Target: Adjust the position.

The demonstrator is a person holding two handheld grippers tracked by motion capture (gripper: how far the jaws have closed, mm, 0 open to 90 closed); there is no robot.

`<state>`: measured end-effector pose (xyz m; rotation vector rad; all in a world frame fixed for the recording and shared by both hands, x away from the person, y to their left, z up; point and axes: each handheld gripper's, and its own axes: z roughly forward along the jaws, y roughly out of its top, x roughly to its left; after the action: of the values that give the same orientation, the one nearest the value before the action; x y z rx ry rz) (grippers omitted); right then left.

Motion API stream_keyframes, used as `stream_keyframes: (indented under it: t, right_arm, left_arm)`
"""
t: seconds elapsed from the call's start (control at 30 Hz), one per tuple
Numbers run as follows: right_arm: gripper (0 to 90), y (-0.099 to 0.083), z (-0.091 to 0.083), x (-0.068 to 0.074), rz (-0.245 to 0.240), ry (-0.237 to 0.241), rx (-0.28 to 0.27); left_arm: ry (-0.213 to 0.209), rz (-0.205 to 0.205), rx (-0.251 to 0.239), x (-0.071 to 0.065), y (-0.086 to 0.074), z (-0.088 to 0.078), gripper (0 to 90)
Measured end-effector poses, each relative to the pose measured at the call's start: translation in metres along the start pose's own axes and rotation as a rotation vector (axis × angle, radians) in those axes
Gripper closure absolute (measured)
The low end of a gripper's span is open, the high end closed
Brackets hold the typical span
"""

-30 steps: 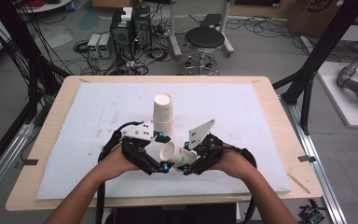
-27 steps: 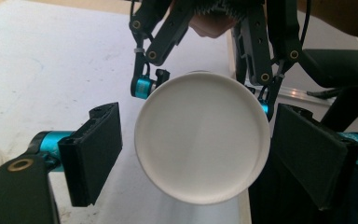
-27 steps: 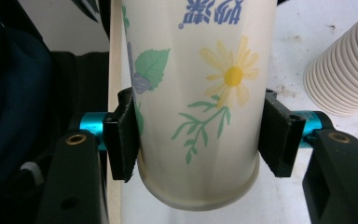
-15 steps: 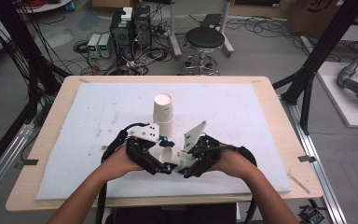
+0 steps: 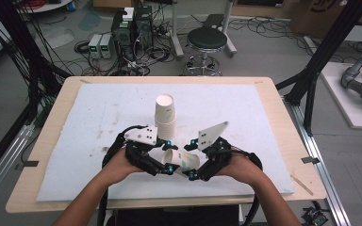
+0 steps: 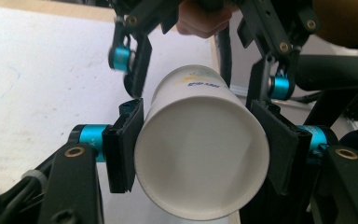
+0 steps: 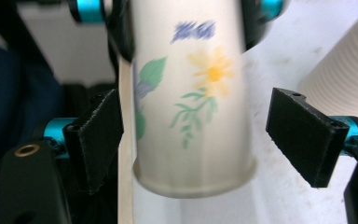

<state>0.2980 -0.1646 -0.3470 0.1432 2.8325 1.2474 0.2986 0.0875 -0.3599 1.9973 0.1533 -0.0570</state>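
High view: you are holding a cup sideways between both grippers, near a cup stack. Left gripper view: your left gripper, just closed, is clamping the cup's bottom end. Right gripper view: your right gripper, just opened, is flanking the rim untouched.

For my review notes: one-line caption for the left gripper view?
Left tool clamps floral paper cup; right tool open around it.

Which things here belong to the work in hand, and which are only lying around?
In the work: flowered paper cup, left gripper shut on it, right gripper with jaws apart, stack of white cups.
Lying around: stool, grey boxes on the floor, white mat.
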Motion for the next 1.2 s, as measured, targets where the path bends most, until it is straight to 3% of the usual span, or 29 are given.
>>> stream_keyframes:
  t: [0.1,0.2,0.27,0.37,0.4,0.43,0.6,0.77,1.03,1.2]
  right_arm:
    - [19.3,-0.005,-0.005,0.001,0.012,-0.021,-0.047]
    - [19.2,-0.016,-0.011,0.001,0.042,-0.029,-0.133]
    - [19.3,-0.022,-0.013,0.003,0.045,-0.039,-0.179]
    - [19.3,-0.027,-0.015,0.003,0.056,-0.045,-0.221]
    - [19.2,-0.032,-0.017,0.002,0.061,-0.045,-0.27]
    - [19.2,-0.035,-0.018,0.002,0.064,-0.043,-0.283]
    - [19.2,-0.044,-0.017,0.004,0.074,-0.051,-0.331]
    - [19.2,-0.05,-0.013,0.007,0.091,-0.071,-0.342]
    - [19.3,-0.054,-0.007,0.005,0.092,-0.011,-0.383]
    - [19.6,-0.055,-0.005,0.004,0.086,-0.002,-0.407]
  left_arm:
    - [0.0,0.001,-0.036,-0.002,-0.004,0.001,37.2]
    - [0.007,-0.009,-0.09,-0.001,-0.008,-0.001,37.1]
    - [0.013,-0.029,-0.148,0.0,-0.013,-0.002,37.1]
    - [0.012,-0.034,-0.172,0.0,-0.013,-0.002,37.1]
    - [0.007,-0.031,-0.184,0.0,-0.013,-0.001,37.1]
    - [0.005,-0.028,-0.188,0.0,-0.014,-0.001,37.1]
    - [0.006,-0.022,-0.203,-0.001,-0.017,-0.001,37.2]
    - [0.02,-0.025,-0.236,-0.001,-0.019,-0.005,37.1]
    - [0.014,-0.012,-0.267,-0.003,-0.016,-0.009,37.2]
    - [0.01,-0.008,-0.283,-0.004,-0.015,-0.008,37.2]
